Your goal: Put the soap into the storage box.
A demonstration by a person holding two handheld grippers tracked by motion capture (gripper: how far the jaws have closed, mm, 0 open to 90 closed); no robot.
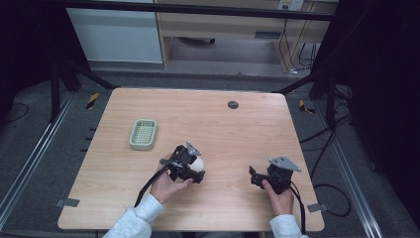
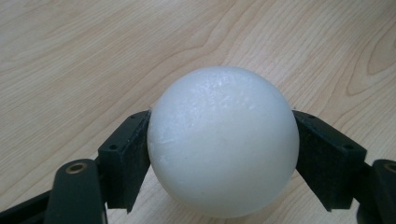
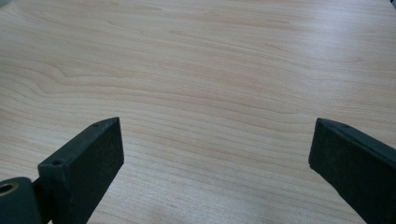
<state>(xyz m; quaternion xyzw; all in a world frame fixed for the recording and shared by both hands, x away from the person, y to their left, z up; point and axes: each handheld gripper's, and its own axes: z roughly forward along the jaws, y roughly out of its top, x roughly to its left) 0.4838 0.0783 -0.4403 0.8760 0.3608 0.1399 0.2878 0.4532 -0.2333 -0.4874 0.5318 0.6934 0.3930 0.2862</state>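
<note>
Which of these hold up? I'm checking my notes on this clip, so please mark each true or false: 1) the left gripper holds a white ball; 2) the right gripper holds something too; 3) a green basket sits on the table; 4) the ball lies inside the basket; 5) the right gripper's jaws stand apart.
1) The left gripper holds the white ball: true, the pads press on both its sides.
2) The right gripper holds something: false, nothing but bare table lies between its jaws.
3) A green basket sits on the table: true, toward the left.
4) The ball lies in the basket: false, it is in the left gripper, apart from the basket.
5) The right gripper's jaws stand apart: true.
</note>
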